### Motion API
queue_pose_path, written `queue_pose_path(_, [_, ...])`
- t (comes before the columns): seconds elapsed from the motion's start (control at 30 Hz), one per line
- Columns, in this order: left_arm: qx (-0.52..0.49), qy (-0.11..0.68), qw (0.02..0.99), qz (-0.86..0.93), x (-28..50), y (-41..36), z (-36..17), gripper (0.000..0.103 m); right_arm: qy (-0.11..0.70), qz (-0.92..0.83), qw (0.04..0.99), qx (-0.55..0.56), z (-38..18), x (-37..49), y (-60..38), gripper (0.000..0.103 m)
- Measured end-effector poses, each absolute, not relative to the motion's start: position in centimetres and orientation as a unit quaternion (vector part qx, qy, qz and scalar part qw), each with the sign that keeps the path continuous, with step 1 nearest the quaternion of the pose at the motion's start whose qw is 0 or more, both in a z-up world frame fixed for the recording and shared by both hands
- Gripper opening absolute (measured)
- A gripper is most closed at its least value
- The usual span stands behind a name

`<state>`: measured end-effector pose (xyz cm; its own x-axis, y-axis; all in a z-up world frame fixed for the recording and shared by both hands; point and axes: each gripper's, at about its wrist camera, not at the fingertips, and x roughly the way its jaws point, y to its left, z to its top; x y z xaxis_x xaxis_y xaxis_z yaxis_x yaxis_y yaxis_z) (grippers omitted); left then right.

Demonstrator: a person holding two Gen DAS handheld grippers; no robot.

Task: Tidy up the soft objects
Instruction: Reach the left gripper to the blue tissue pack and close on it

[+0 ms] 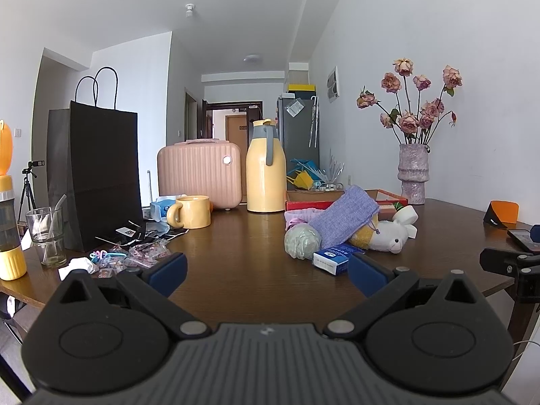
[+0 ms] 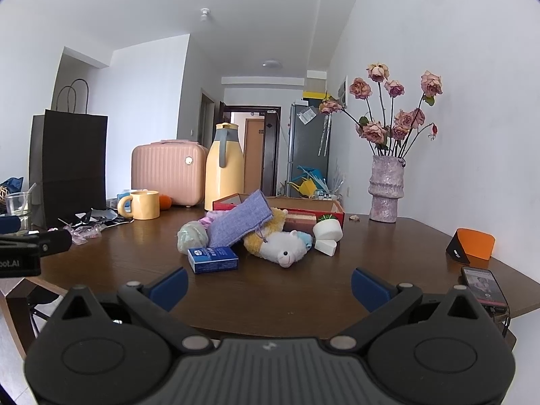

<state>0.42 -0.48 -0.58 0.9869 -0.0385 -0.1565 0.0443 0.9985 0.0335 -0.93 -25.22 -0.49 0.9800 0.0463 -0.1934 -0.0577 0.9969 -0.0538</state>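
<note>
Left tongs (image 1: pixel 266 271) spread wide, blue pads apart, gripping nothing, held low over the near edge of the brown desk (image 1: pixel 236 236). Right tongs (image 2: pixel 268 285) likewise spread wide and empty, same low stance at the desk's edge.

Heap of soft things at 12 o'clock from the right tongs, at 1 o'clock from the left: purple knitted pouch (image 2: pixel 239 222) leaning tilted across the heap, pale green bundle (image 2: pixel 192 236) touching its 9 o'clock side, white plush lamb (image 2: pixel 283 246) lying at its 3 o'clock side with a yellow plush (image 2: pixel 266 229) behind. Blue carton (image 2: pixel 212 259) flat on the desk just in front of the pouch. Red-rimmed box (image 2: pixel 287 204) directly behind the heap.

Farther back at 11 o'clock: yellow mug (image 2: pixel 143 205), pink case (image 2: pixel 168 172), yellow flask (image 2: pixel 224 168). Vase of dried roses (image 2: pixel 386 189) at 1 o'clock.
</note>
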Motion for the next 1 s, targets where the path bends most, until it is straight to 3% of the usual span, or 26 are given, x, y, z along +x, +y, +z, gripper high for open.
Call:
queue_pose_path(0.23, [0.009, 0.077, 0.997, -0.016, 2.3, -0.6, -0.7, 0.103, 0.103, 0.032, 0.994, -0.030, -0.6, 0.0, -25.3, 0.103])
queue_pose_path(0.43, [-0.034, 0.128, 0.991, -0.009, 8.2, -0.6, -1.1, 0.103, 0.115, 0.057, 0.992, -0.014, -0.3, 5.1, -25.8, 0.103])
queue_pose_path(0.63, [-0.065, 0.188, 0.980, -0.029, 14.3, -0.6, -1.4, 0.103, 0.169, 0.102, 0.980, 0.022, 0.1, 13.1, -25.8, 0.092])
queue_pose_path(0.7, [-0.074, 0.209, 0.974, -0.036, 16.3, -0.6, -1.5, 0.098, 0.183, 0.115, 0.976, 0.027, 0.0, 15.8, -25.5, 0.089])
queue_pose_path(0.87, [-0.145, 0.269, 0.948, -0.088, 21.2, -0.6, -2.3, 0.068, 0.219, 0.137, 0.965, 0.045, -0.9, 21.6, -24.7, 0.075])
queue_pose_path(1.0, [-0.174, 0.311, 0.927, -0.118, 24.2, -1.4, -3.3, 0.052, 0.252, 0.149, 0.954, 0.065, -2.2, 25.8, -24.5, 0.064])
